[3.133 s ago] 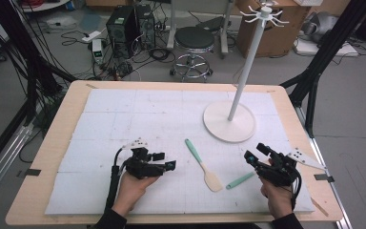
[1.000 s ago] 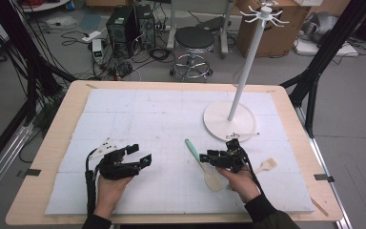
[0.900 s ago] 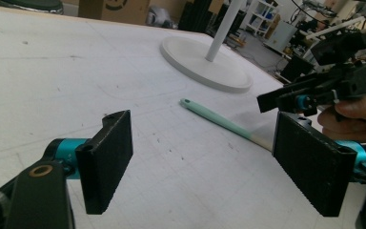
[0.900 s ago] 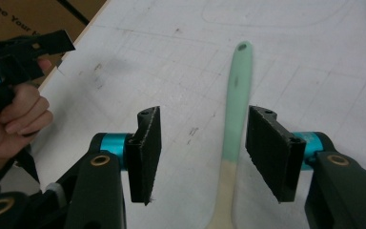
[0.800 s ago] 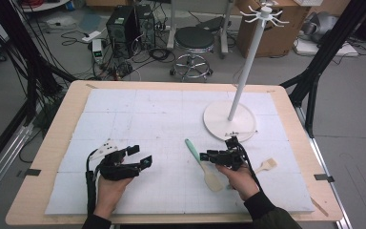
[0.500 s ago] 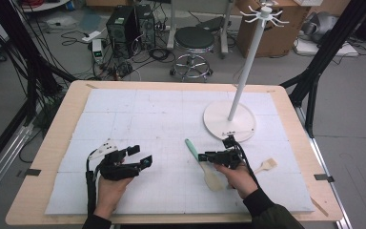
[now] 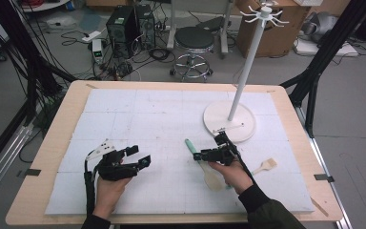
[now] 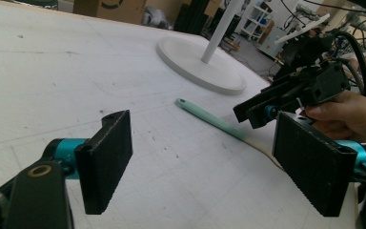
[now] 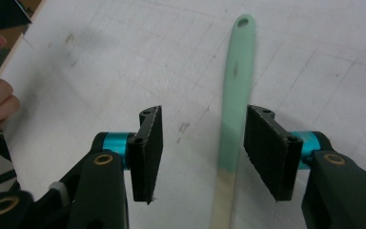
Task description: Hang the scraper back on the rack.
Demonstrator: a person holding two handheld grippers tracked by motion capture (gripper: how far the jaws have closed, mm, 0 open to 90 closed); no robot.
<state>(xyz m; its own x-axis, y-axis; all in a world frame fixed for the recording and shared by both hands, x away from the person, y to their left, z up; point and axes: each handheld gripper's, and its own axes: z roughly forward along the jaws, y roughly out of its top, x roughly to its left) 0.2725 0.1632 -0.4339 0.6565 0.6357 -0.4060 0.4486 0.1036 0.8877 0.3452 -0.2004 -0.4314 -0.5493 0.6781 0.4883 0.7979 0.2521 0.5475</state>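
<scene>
1. nearest me, the left gripper (image 7: pixel 140 157) rests on the white padded surface (image 7: pixel 138 109), jaws wide apart and empty.
2. the right gripper (image 7: pixel 205 155) has slid left from the surface's right edge since three seconds ago; its jaws, half open, have just been narrowing, straddling the green handle of the spatula (image 9: pixel 236 90) without pressing it.
3. a second small spatula (image 7: pixel 266 165) lies to the right.
4. farther off stands the white hook stand (image 7: pixel 229 120).
5. beyond, a stool (image 7: pixel 193 40), cardboard boxes, cables; no readable writing.
</scene>
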